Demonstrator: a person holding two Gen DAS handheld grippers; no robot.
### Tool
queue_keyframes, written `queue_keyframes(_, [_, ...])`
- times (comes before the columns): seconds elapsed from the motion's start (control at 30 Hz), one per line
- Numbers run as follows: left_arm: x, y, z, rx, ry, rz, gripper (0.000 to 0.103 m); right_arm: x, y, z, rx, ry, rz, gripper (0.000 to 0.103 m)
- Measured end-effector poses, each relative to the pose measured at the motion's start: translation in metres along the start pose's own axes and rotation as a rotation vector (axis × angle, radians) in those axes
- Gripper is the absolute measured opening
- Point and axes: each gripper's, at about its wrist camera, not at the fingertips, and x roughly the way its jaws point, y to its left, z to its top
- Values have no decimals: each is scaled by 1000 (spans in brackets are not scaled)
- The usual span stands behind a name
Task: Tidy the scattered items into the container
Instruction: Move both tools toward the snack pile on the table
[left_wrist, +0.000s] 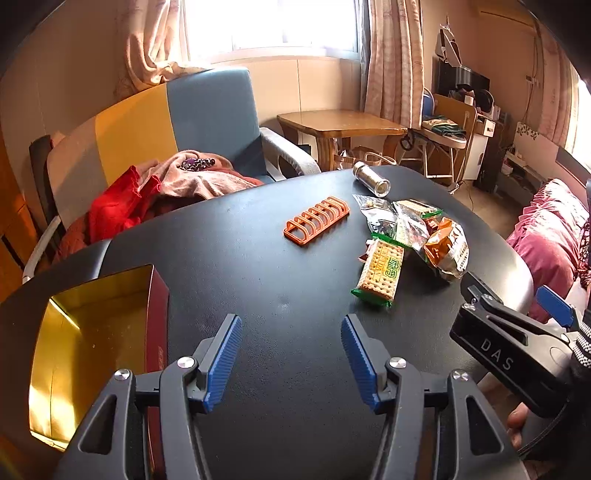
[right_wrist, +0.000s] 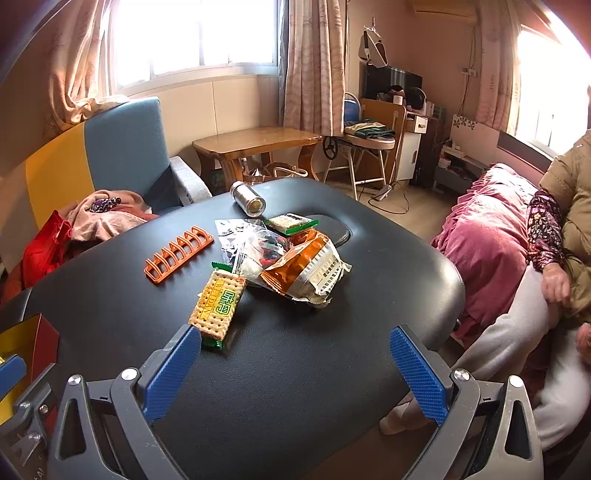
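On the black table (left_wrist: 258, 280) lie an orange rack (left_wrist: 316, 220), a cracker packet (left_wrist: 380, 272), an orange snack bag (left_wrist: 445, 249), clear packets (left_wrist: 384, 218) and a metal jar (left_wrist: 371, 179) on its side. A red box with a gold inside (left_wrist: 96, 343) stands open at the left. My left gripper (left_wrist: 291, 354) is open and empty over bare table, right of the box. My right gripper (right_wrist: 295, 363) is open and empty, its left finger close to the cracker packet (right_wrist: 218, 304). The orange rack (right_wrist: 178, 254), snack bag (right_wrist: 306, 269) and jar (right_wrist: 248, 198) lie beyond.
A blue and yellow armchair (left_wrist: 184, 118) with piled clothes (left_wrist: 147, 192) stands behind the table. A wooden side table (left_wrist: 340, 123) is further back. A pink bed (right_wrist: 487, 236) and a seated person (right_wrist: 565, 229) are at the right.
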Motion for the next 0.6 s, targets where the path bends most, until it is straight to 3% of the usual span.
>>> queue_keyframes(0.6, [25,7,-19,23,80,2,58,9,-2,-10,-14,40,34,103])
